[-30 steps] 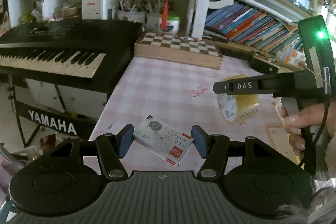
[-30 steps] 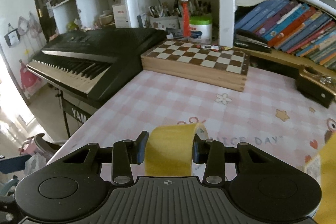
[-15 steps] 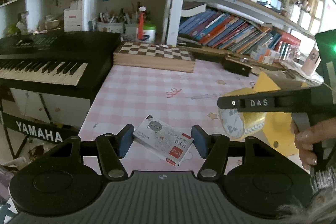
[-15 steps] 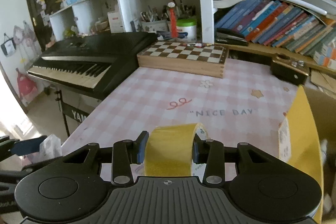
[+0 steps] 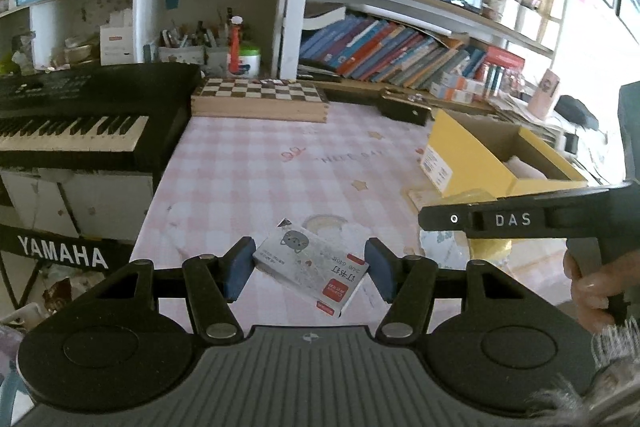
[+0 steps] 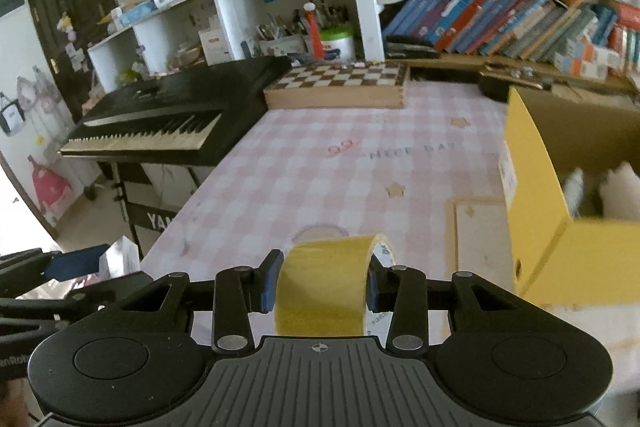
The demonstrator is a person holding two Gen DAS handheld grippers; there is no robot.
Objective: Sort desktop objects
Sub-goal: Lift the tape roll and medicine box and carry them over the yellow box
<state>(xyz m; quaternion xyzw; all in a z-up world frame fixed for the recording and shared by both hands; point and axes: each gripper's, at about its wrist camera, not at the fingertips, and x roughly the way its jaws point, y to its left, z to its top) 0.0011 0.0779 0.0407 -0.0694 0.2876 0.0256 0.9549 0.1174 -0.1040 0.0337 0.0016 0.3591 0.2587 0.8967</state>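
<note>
Yellow tape roll (image 6: 324, 287) sits clamped in my right tool (image 6: 320, 281) beside the yellow box (image 6: 536, 219); my left tool (image 5: 306, 269) seemingly grips the staple box (image 5: 310, 265) above the table (image 5: 280, 167).

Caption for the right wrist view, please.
Right tool grips a yellow tape roll above the pink checked table, beside an open yellow box.

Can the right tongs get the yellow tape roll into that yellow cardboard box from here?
Probably yes. The right tongs grip the yellow tape roll, and the open-topped yellow cardboard box sits just to their right with nothing between.
</note>
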